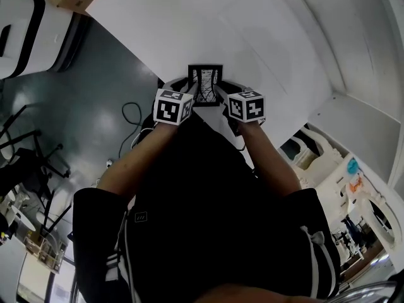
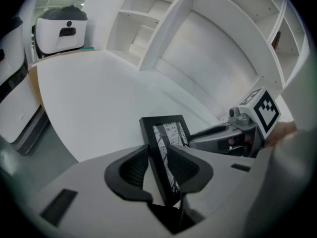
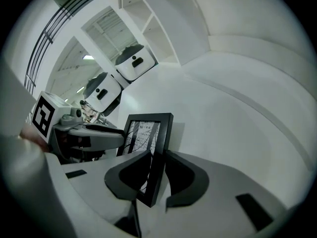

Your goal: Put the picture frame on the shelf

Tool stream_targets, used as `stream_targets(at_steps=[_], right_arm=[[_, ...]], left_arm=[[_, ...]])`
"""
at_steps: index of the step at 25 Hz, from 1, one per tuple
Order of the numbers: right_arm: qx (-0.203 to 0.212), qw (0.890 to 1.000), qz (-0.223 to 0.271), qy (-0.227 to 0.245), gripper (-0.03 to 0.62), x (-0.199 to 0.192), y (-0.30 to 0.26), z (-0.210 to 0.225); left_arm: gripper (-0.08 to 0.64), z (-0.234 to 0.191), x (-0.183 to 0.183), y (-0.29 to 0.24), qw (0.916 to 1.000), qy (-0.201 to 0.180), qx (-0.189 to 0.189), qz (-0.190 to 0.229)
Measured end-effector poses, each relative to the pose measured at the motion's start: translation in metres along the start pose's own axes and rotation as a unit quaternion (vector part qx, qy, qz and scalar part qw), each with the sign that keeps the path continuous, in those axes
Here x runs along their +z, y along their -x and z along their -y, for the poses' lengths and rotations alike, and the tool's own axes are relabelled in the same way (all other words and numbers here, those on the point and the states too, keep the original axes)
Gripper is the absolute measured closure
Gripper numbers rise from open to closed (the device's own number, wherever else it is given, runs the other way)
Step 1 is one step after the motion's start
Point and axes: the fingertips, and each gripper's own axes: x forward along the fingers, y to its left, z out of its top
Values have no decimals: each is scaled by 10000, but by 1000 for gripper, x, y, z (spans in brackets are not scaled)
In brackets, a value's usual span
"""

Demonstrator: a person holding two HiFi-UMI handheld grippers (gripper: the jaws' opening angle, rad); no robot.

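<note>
Picture frame (image 1: 206, 87) (black, rectangular) | left gripper (image 2: 157, 156) pinching it | right gripper (image 3: 156, 158) likewise

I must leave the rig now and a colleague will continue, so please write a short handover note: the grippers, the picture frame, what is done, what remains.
Left gripper: shut on the left edge of the black picture frame.
Right gripper: shut on its right edge.
Frame: upright, on the near part of the white table; I cannot tell whether it is lifted off. The white shelf unit stands behind the table.
Done: frame gripped from both sides.
Left: lift it, carry it to the shelf, stand it there, release.
</note>
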Motion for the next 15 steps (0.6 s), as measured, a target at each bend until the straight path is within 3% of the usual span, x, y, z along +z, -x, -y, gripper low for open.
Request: stream_targets(at_steps=[6,15], right_arm=[[-123,9989,414,-170,489,17,17,1],[-298,9924,1114,-441,489,56,41,-5]], left_arm=[[453,8,23,6,9994,-277,-169,76],[462,22,91,29,9924,-1063,-317,538]])
